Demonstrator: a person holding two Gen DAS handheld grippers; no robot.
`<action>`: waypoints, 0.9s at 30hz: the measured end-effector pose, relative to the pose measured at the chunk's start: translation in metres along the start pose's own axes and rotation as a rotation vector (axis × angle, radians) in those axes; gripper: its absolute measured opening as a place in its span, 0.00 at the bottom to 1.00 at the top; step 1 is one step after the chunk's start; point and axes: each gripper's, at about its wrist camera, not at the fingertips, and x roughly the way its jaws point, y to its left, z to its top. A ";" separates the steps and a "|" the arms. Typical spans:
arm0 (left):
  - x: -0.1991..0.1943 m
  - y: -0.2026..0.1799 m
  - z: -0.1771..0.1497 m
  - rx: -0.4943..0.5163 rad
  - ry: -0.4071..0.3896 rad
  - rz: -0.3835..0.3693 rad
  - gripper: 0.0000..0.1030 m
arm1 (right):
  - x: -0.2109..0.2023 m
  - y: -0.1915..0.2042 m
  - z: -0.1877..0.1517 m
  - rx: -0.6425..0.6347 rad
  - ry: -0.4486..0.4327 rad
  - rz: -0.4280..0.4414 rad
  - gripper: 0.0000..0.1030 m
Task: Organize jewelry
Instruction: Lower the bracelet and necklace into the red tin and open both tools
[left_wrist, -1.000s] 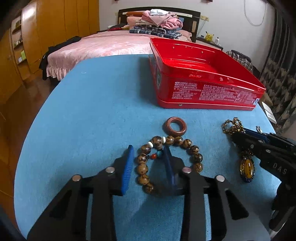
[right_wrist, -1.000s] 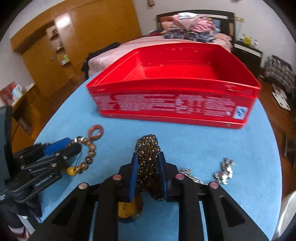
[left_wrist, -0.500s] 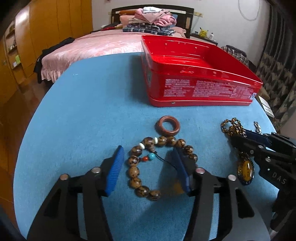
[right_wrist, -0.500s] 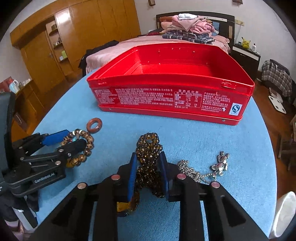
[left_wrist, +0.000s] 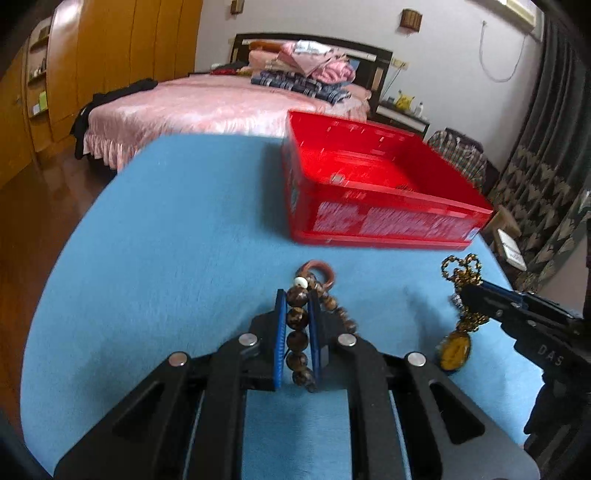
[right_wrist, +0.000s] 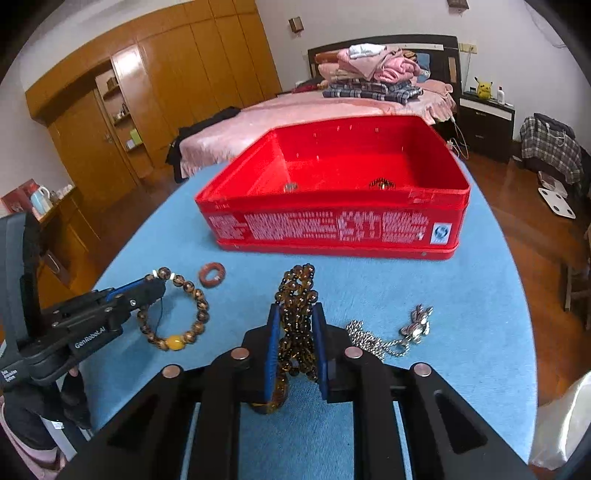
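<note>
Your left gripper (left_wrist: 297, 306) has just closed on the bracelet (left_wrist: 297, 334) — your right gripper (right_wrist: 295, 325) clamps the necklace (right_wrist: 296, 295) — both near the red box (right_wrist: 332, 225).

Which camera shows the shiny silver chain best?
The right wrist view shows it best: the silver chain lies in full on the blue tablecloth, just right of the right hand-held gripper, with its sparkly charm clear. In the left wrist view I cannot make it out.
</note>
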 end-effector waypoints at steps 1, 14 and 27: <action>-0.005 -0.003 0.003 0.004 -0.015 -0.008 0.10 | -0.004 0.000 0.002 0.001 -0.011 0.002 0.17; -0.024 -0.029 0.023 0.029 -0.086 -0.046 0.10 | -0.030 -0.001 0.026 0.000 -0.074 0.001 0.16; -0.020 -0.041 0.058 0.043 -0.139 -0.071 0.10 | -0.038 -0.003 0.065 -0.020 -0.135 -0.025 0.16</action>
